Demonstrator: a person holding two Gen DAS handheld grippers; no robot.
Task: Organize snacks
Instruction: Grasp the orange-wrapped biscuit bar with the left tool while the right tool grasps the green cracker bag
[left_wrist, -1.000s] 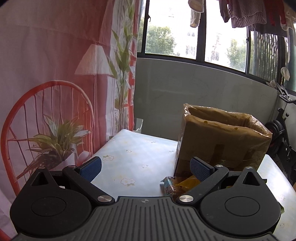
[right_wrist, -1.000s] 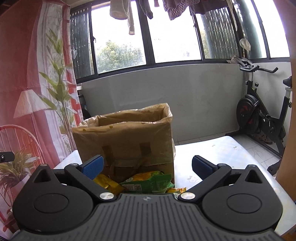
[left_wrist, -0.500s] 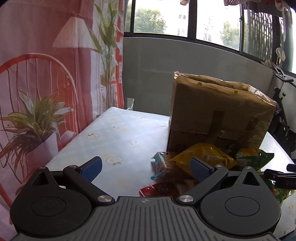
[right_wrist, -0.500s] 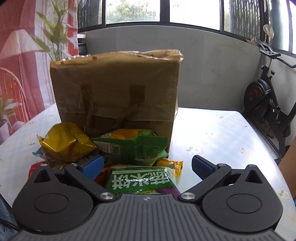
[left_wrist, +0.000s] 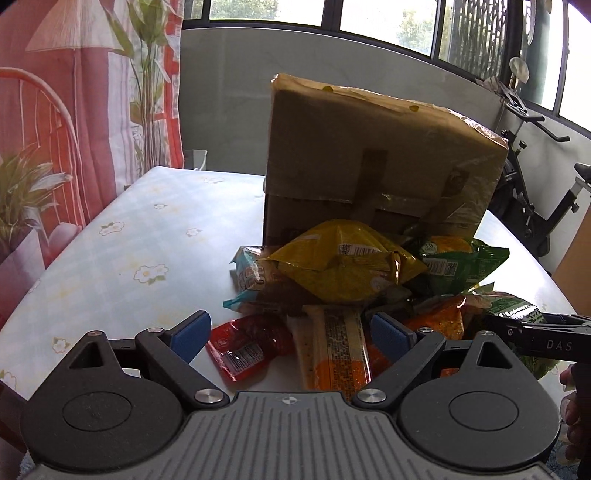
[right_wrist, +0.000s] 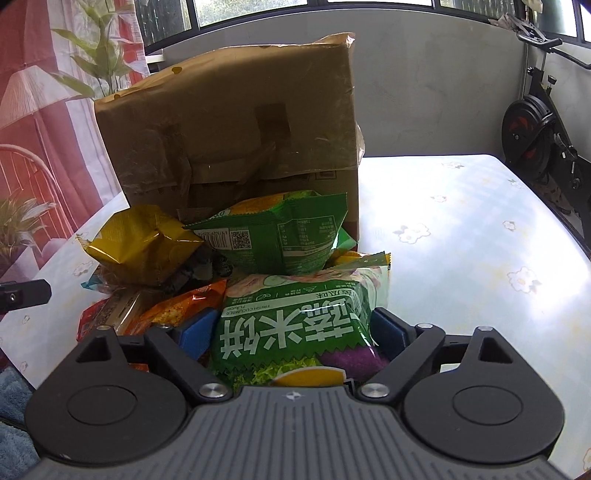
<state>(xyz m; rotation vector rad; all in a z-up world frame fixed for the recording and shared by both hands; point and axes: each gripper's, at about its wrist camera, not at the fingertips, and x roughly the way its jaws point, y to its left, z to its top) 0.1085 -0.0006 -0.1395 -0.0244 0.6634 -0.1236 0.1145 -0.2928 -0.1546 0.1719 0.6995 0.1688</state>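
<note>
Both claws closing in on the snack pile

The right claw (right_wrist: 291, 332), unclenched, jaws just narrowing, is straddling the green rice-cracker packet (right_wrist: 295, 317) at the near edge of the pile on the bench (right_wrist: 461, 236), before the cardboard box (right_wrist: 229, 122). The left claw (left_wrist: 291, 332), also released, is bracketing the orange bar wrapper (left_wrist: 340, 347). Packets are likely light, crinkly, slippery, crushable: grip across the width.

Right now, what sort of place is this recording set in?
Probably a home's enclosed balcony or sunroom: a black exercise bike by the wide dark-framed windows, and a floral-clothed table with snacks.
</note>
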